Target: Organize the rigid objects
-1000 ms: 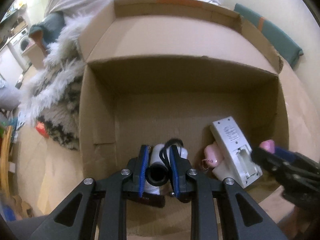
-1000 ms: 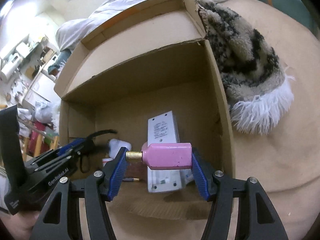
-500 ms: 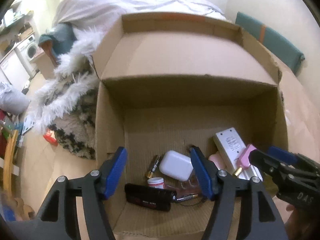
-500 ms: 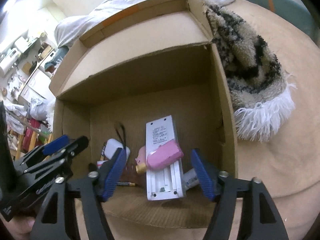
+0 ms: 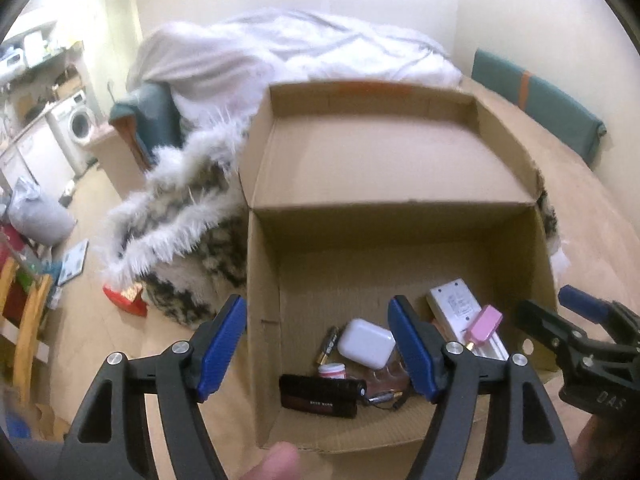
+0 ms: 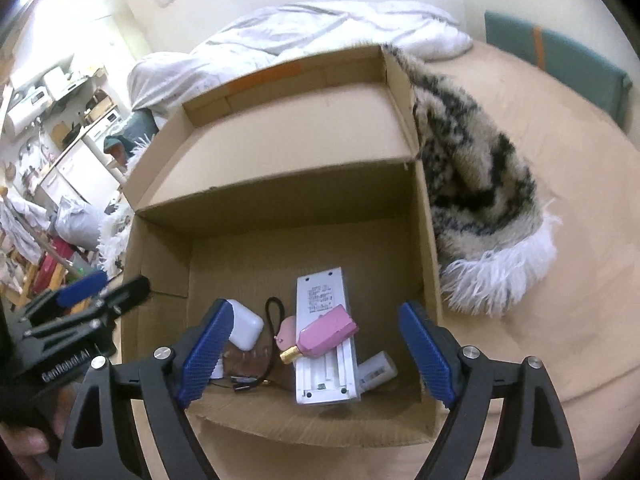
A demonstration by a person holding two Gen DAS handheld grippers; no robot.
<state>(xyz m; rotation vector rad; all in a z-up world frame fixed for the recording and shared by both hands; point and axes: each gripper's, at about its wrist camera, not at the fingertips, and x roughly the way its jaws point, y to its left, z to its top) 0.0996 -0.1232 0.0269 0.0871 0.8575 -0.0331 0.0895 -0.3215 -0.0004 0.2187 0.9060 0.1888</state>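
Note:
An open cardboard box (image 5: 264, 280) (image 6: 424, 240) lies on a beige bed. Inside lie a white remote (image 6: 325, 332) (image 5: 456, 308), a pink bottle with a gold cap (image 6: 324, 335) (image 5: 485, 325) resting on the remote, a white earbud case (image 5: 366, 343) (image 6: 246, 326), a black rectangular device (image 5: 320, 396), a small battery (image 5: 328, 344) and a small white jar (image 5: 331, 369). My left gripper (image 5: 318, 350) is open and empty above the box's near left part. My right gripper (image 6: 316, 354) is open and empty above the box's near edge.
A furry black-and-white blanket (image 6: 476, 200) (image 5: 180, 216) lies against the box's sides. A white duvet (image 5: 288, 52) is piled behind. A teal cushion (image 5: 532, 112) sits at the far right. A washing machine (image 5: 78, 124) and clutter stand at the left.
My left gripper let go of the white-and-black item, my right let go of the pink bottle, which now rests on the remote. Both grippers opened and pulled back and up from the box.

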